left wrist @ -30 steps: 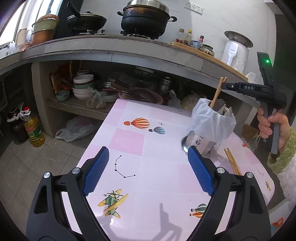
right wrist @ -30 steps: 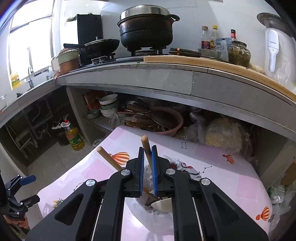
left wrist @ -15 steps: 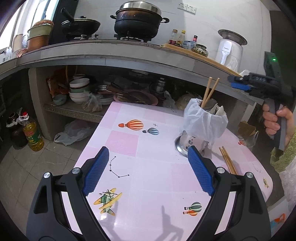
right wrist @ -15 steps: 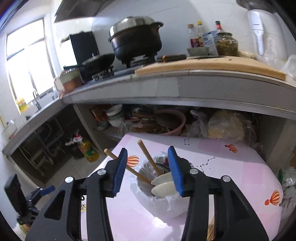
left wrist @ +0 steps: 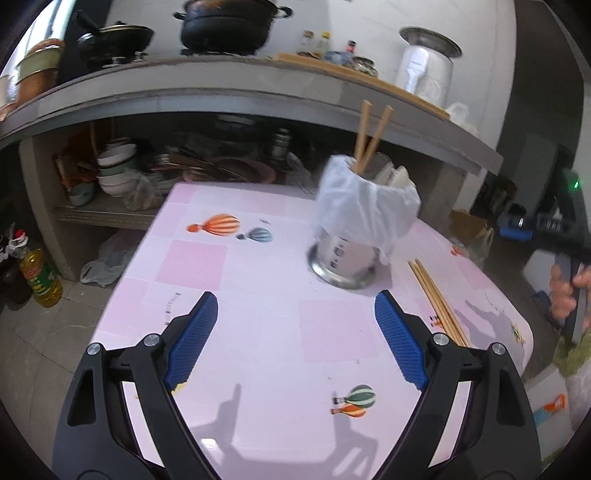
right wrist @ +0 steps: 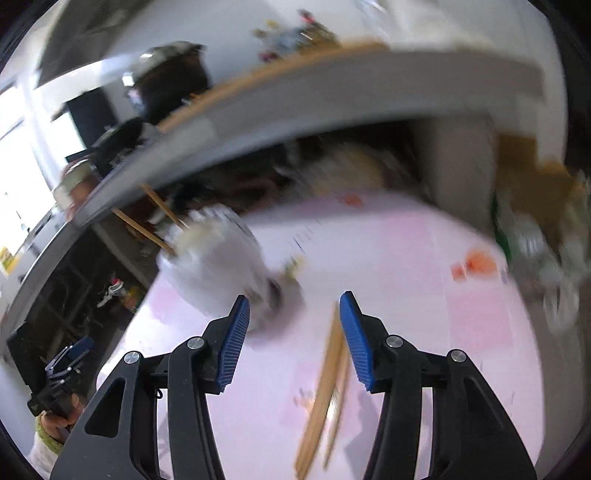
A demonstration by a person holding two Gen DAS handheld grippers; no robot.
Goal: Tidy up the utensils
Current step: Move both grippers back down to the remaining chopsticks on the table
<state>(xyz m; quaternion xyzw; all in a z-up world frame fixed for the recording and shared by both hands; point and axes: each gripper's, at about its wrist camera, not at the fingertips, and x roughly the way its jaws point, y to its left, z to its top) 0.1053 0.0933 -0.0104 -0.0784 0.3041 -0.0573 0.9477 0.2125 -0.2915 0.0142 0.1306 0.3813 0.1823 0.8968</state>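
While the right wrist view is smeared with blur, the left one is sharp and shows a pink table printed with hot-air balloons, set against a grey concrete counter in a kitchen. On the counter stand a black pot, a wok, small bottles, a wooden board and a white appliance; the shelf beneath holds stacked bowls and pans. An oil bottle stands on the grey tiled floor to the left of the table. Toward the table's far right sits a metal holder wrapped in a white bag, with two chopsticks standing in it and crossing near its rim, beside pale spoons. More chopsticks lie flat on the table just right of the holder; in the right view they run under the space between the jaws. The left gripper hangs over the near table, jaws wide apart and empty. The right gripper is likewise spread and holds nothing, near the holder, above the flat chopsticks.
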